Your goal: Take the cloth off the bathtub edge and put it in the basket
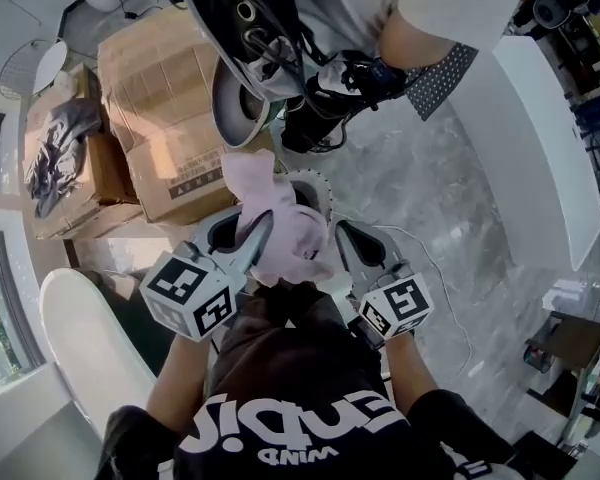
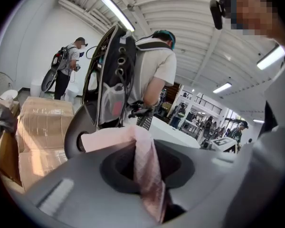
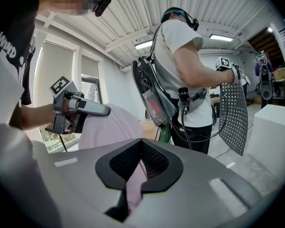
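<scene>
A pale pink cloth [image 1: 270,203] hangs bunched between my two grippers in the head view. My left gripper [image 1: 252,236] is shut on its left side, and my right gripper [image 1: 342,236] is shut on its right side. In the left gripper view a fold of the cloth [image 2: 115,139] runs down into the left gripper [image 2: 151,177]. In the right gripper view the cloth [image 3: 109,127] billows ahead and a strip of it is pinched in the right gripper [image 3: 133,175]. Just beyond and partly under the cloth shows the scalloped rim of a white basket [image 1: 317,181].
Another person [image 1: 380,28] with a backpack rig [image 3: 154,91] stands close ahead, holding a perforated panel [image 3: 233,118]. Cardboard boxes [image 1: 165,108] are stacked at the left. A white curved tub edge [image 1: 85,338] lies at lower left, a white ledge [image 1: 545,138] at right. A cable [image 1: 450,278] trails over the marble floor.
</scene>
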### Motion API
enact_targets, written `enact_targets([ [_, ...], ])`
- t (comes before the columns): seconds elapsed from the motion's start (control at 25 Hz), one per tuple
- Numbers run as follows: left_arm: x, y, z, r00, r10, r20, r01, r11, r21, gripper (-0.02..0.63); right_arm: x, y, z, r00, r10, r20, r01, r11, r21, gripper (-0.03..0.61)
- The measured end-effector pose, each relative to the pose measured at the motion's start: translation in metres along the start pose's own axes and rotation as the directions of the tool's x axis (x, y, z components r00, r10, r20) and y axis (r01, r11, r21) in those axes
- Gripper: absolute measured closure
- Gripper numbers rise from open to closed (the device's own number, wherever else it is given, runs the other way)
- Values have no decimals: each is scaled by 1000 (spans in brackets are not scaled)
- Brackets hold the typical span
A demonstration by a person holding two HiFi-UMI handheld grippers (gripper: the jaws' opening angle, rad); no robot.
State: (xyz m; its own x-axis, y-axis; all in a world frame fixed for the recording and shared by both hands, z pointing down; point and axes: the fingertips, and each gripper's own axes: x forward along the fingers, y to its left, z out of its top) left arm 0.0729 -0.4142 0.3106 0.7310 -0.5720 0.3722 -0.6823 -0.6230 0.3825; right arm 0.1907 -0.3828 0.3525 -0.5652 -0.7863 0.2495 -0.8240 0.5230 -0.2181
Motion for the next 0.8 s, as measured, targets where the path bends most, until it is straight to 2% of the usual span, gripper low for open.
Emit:
enact_targets([
  [0.2,22,37,-61,996,56,-67,-57,998,-22,560,25,-2,-42,998,32,-61,-31,999,15,569],
  [0.52,51,76,-152,985,98,-138,-108,992,-65,560,54,4,-101,987,83,-135,-80,996,29,569],
  [0.68,68,102,-197,978,136,-155,-150,985,-80,560,62,5,-140,982,83,-171,-78,996,38,569],
  [0.8,84,118,-230,977,154,-148,-170,980,-104,560,65,0,-174,979,51,-196,-48,999,20,569],
])
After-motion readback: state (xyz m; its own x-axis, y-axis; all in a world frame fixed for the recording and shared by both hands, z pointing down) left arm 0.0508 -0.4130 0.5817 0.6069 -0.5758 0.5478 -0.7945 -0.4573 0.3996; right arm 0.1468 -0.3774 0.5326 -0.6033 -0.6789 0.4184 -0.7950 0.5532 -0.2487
